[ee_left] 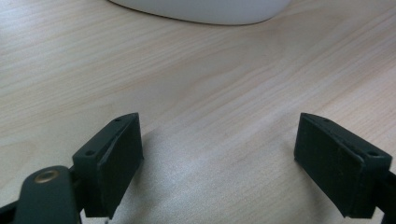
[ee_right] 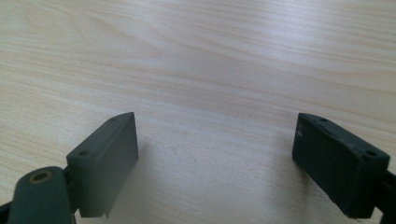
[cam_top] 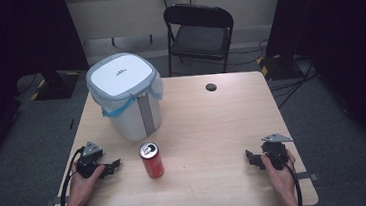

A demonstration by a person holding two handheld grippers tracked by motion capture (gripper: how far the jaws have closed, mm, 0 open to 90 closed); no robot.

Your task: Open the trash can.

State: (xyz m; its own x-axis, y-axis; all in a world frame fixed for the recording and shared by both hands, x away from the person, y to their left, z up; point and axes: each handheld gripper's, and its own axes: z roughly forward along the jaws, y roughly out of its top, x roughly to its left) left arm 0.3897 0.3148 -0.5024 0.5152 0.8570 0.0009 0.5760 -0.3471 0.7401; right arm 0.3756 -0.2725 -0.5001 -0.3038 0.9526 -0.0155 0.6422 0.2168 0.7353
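1. two claws rest low on the table (cam_top: pixel 202 116), one at each side: the left claw (cam_top: pixel 116 165) near the front left edge, the right claw (cam_top: pixel 249 156) near the front right.
2. both are spread wide with nothing between the jaws. the left gripper view shows bare wood between its own jaws (ee_left: pixel 219 154), and the right gripper view shows the same (ee_right: pixel 215 154).
3. the can (cam_top: pixel 151 160) stands upright near the front middle of the table, just to the right of the left claw and well apart from the right claw. it is red, and its top looks opened.
4. the bin (cam_top: pixel 125 95) stands behind the can, toward the back left, apart from it. its white lid is shut, and a blue-edged liner shows folded over the rim below it.
5. in the left gripper view, the white base of the bin shows at the top edge, beyond the jaws.
6. judged from this layout, the work is likely to put the can in the bin, and it has not begun: the can is untouched and the lid is down.
7. what is left, as i judge it: grasping the can, likely with the left claw since it is nearer, opening the lid, and dropping the can inside.
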